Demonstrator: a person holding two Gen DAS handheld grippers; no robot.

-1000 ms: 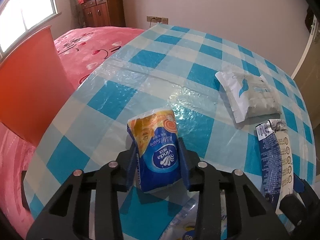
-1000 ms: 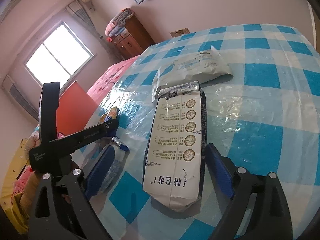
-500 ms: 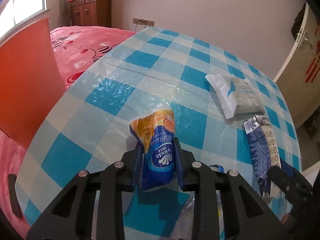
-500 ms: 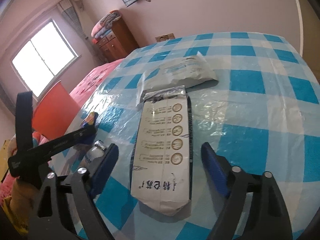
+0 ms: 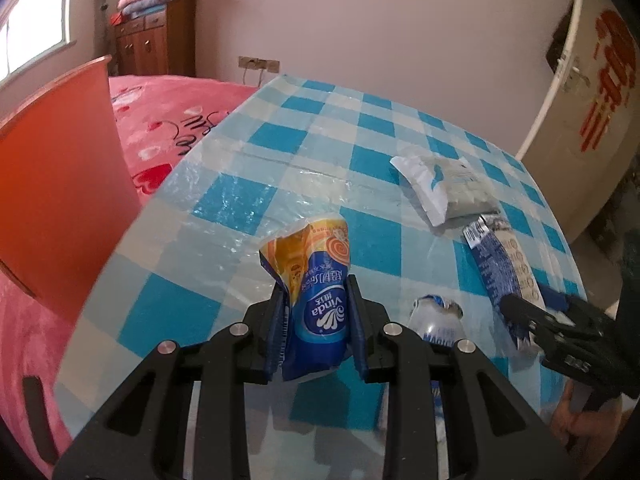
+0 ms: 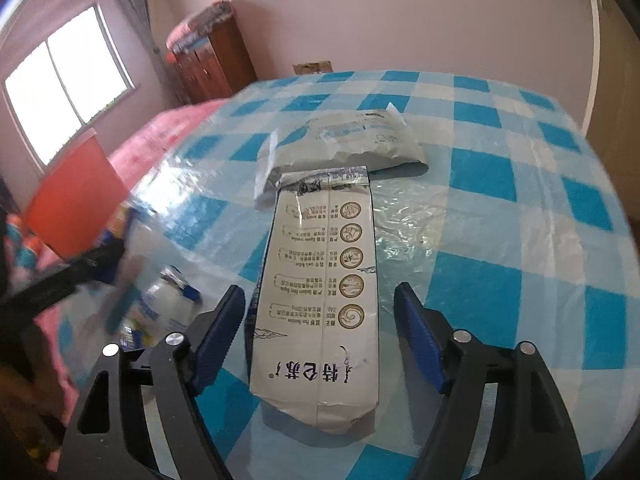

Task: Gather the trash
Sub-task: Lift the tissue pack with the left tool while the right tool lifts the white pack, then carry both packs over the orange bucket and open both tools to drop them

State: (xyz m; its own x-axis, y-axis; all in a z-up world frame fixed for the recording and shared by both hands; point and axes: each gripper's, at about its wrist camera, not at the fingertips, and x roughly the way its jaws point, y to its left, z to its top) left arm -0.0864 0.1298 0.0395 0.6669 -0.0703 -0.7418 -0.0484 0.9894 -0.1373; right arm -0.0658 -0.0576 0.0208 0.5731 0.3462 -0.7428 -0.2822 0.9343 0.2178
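my left gripper is clamped tight on the blue tissue pack, raised off the table. right gripper has been closing, pads not touching the white pouch lying flat between them.

- We see a glossy, crinkled plastic tissue pack.
- We note a shiny, wrinkled clear plastic film over the checked tablecloth.
- We find the long white pouch smooth, its torn top silvery foil.
- Our gripper fingers look matt black plastic with ribbed blue pads.
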